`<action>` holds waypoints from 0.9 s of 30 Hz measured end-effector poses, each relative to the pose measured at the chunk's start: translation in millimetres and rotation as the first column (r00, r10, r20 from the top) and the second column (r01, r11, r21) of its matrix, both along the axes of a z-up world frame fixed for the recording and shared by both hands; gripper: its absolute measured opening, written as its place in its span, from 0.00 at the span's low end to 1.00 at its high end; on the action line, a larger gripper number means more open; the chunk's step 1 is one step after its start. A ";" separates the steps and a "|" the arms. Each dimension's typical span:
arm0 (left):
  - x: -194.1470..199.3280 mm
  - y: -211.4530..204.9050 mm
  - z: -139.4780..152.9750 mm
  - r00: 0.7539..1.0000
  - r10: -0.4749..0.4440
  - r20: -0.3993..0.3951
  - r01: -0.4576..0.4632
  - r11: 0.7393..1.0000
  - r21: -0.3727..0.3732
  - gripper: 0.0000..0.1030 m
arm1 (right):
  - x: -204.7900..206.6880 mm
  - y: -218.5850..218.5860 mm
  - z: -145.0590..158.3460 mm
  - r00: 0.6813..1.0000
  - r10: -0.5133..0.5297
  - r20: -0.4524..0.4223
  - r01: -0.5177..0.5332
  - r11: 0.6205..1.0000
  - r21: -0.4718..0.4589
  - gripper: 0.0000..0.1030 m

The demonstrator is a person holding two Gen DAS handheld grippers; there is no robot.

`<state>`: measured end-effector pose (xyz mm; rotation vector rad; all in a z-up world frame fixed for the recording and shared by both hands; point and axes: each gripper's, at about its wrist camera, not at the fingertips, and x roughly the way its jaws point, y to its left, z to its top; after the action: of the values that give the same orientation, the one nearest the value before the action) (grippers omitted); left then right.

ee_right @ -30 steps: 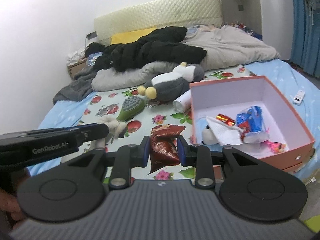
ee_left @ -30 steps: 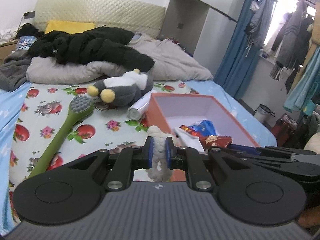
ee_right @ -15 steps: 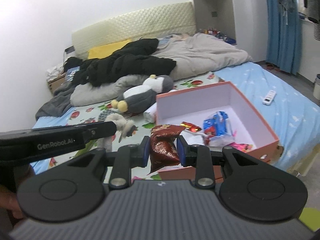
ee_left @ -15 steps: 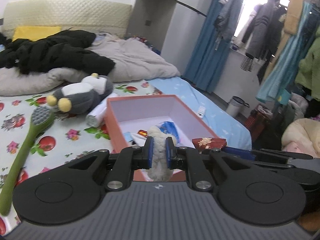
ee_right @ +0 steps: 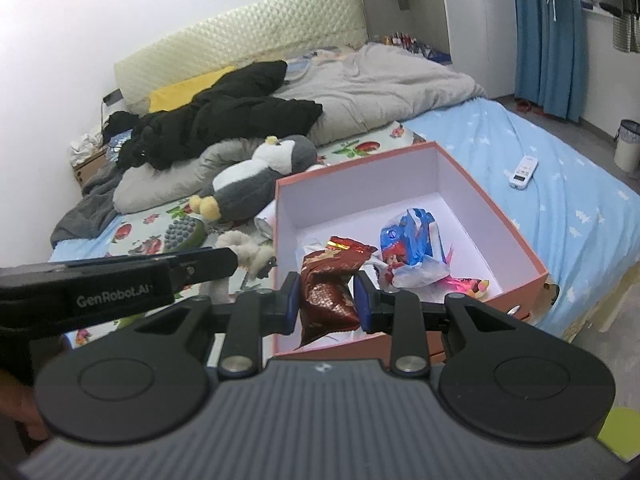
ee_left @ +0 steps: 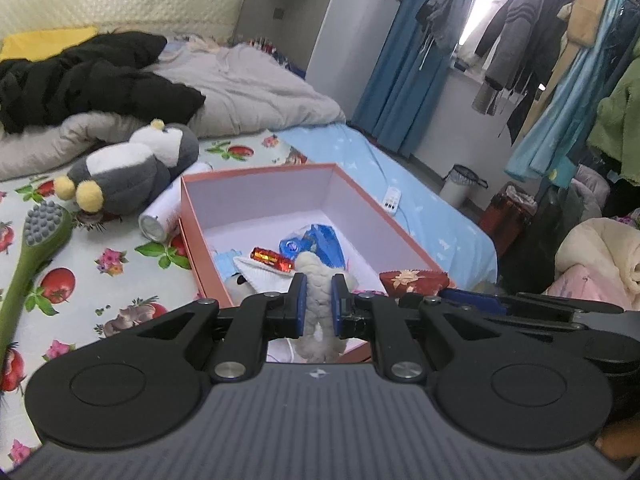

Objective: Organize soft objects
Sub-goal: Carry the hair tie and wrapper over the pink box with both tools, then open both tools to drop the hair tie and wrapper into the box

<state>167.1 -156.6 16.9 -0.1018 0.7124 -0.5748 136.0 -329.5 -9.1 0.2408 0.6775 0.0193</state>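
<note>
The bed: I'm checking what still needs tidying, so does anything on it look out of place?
Yes. A green long-handled brush and a white can on its side lie on the fruit-print sheet beside the plush penguin, and a white remote lies on the blue cover.

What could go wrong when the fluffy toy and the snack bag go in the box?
The left tongs pinch the white fluffy toy near the orange box's near wall, so it might drop outside. The right tongs squeeze the red snack bag, which could crush. The two tongs are close and might bump.
</note>
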 end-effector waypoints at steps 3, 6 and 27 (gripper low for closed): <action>19.1 -8.6 -12.0 0.999 -0.003 -0.033 0.003 1.000 0.010 0.15 | 16.5 -6.5 -9.0 1.000 -0.001 -0.029 0.002 1.000 0.008 0.31; 39.1 -18.3 -26.4 0.998 -0.007 -0.067 0.009 1.000 0.027 0.15 | 35.6 -12.9 -20.9 0.998 -0.001 -0.063 0.001 1.000 0.005 0.31; 164.9 -75.0 -139.2 0.940 -0.012 -0.340 0.070 0.985 0.161 0.15 | 151.6 -38.3 -133.5 0.936 0.043 -0.350 -0.059 0.998 -0.036 0.32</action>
<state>332.0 -231.6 -122.3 -0.0258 1.0989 -0.5391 287.6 -367.8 -142.6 0.1835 1.0376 0.0110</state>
